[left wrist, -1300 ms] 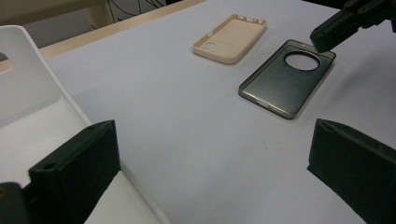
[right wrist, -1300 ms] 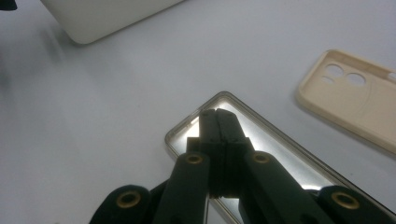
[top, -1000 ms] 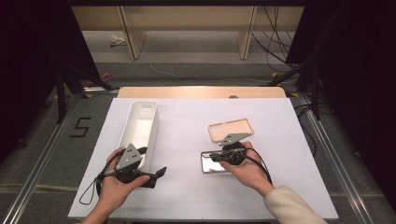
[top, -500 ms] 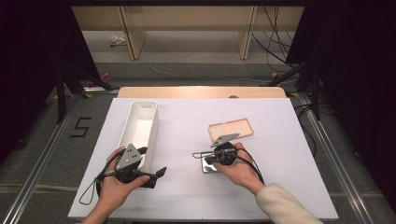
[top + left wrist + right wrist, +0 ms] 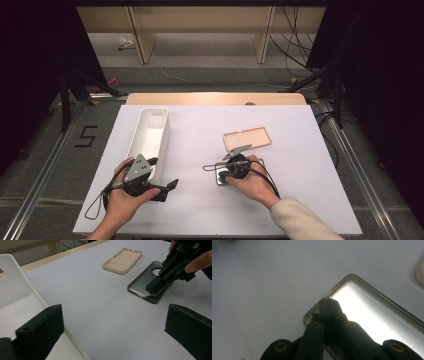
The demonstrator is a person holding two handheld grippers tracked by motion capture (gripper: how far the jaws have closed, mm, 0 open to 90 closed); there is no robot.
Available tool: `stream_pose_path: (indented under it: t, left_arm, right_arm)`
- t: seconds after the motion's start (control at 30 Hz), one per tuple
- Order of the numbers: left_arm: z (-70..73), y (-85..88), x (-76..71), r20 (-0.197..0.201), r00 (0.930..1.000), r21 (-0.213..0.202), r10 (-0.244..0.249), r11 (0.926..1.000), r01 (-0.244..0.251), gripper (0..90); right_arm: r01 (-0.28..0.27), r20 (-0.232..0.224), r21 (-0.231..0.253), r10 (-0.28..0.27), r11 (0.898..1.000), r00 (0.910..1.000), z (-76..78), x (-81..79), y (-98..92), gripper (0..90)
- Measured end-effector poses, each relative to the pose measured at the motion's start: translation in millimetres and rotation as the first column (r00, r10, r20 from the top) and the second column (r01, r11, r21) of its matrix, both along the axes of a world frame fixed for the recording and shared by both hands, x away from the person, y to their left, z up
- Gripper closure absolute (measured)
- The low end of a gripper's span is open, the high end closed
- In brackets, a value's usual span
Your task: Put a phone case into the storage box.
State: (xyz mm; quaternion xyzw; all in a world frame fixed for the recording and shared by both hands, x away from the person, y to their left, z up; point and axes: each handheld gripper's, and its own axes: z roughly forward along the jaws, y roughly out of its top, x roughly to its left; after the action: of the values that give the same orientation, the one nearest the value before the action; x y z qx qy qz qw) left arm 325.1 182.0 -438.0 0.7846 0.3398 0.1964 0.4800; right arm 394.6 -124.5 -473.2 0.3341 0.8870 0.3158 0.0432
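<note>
Pinching one corner of the dark phone case [image 5: 147, 282] with the right gripper [image 5: 160, 286], left gripper [image 5: 167, 186] open, next lifting into the white bin [image 5: 150, 131].

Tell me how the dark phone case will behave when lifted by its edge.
The dark case looks thin and shell-like, so it is probably light and may flex when raised by one rim. The right gripper is shut on its rim with narrow tips, so it could pivot or slip. Lying flat on the smooth white table, it might slide rather than tip.
</note>
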Motion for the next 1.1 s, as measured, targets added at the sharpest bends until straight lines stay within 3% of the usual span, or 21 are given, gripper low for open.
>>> stream_pose_path:
  t: [1.1]
  left_arm:
    - [0.2, 0.2, -0.6, -0.001, 1.0000, 0.000, -0.002, 1.0000, 0.002, 1.5]
  right_arm:
    - [0.002, -0.064, -0.049, -0.005, 0.999, 0.9979, 0.2, -3.2, 1.7, 90.0]
